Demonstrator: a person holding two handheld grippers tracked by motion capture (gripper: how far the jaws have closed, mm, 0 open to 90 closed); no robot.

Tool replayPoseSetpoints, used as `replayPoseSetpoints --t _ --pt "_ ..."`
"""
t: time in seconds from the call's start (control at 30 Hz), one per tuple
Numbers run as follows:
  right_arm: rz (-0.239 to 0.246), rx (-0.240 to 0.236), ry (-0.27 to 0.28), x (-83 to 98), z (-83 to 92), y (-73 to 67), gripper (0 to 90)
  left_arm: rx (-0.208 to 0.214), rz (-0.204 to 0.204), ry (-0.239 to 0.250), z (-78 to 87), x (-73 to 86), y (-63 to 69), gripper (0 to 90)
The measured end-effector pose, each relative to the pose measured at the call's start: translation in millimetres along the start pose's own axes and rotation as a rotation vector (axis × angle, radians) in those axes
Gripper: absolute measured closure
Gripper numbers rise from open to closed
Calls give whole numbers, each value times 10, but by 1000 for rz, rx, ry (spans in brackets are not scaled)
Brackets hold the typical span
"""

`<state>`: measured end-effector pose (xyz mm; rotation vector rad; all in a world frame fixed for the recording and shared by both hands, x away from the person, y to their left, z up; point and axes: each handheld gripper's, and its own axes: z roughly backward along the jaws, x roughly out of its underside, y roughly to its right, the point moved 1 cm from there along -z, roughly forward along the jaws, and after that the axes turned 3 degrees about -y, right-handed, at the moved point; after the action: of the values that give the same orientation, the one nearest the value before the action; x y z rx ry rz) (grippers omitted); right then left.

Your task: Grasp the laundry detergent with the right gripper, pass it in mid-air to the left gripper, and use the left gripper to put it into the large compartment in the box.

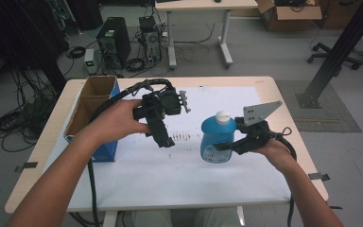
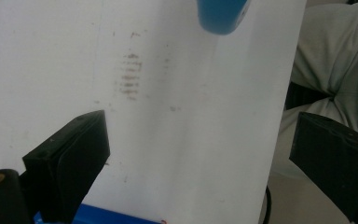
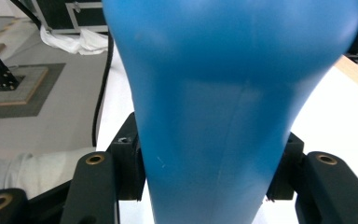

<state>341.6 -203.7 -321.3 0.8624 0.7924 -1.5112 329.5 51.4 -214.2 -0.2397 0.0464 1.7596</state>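
**One bottle, two grippers, one box**

Your right gripper (image 1: 227,145) is clenched on the single blue bottle (image 1: 216,139); in the right gripper view the two jaws press its flanks from either side. The bottle stands upright with one white cap (image 1: 223,115) on top, held above the white sheet (image 1: 170,175) on the tabletop (image 1: 283,101). Your left gripper (image 1: 166,139) is released, its two jaws wide apart with nothing between them; the bottle lies just beyond it, toward your right hand. One open cardboard box (image 1: 92,101) sits beside your left forearm.
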Motion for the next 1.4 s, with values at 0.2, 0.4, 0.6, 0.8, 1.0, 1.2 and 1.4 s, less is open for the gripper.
replayPoseSetpoints --t 0.2,0.4,0.6,0.8,1.0,1.2,1.4 --pt "8 -19 -7 -42 -98 15 443 3 -30 -7 33 -119 21 51" --pt "18 -40 -17 -109 -197 31 444 9 -47 -22 39 -211 38 51" --pt "34 -59 -25 -159 -292 50 444 15 -64 -30 41 -260 43 51" --pt "44 -68 -33 -200 -388 56 444 24 -78 -20 60 -288 45 49" --pt "57 -83 -40 -243 -494 49 445 28 -85 -12 77 -305 54 49" --pt "65 -102 -38 -273 -571 33 445 32 -88 -7 65 -316 47 49" --pt "76 -109 -35 -313 -626 26 446 34 -100 -8 43 -346 45 49"
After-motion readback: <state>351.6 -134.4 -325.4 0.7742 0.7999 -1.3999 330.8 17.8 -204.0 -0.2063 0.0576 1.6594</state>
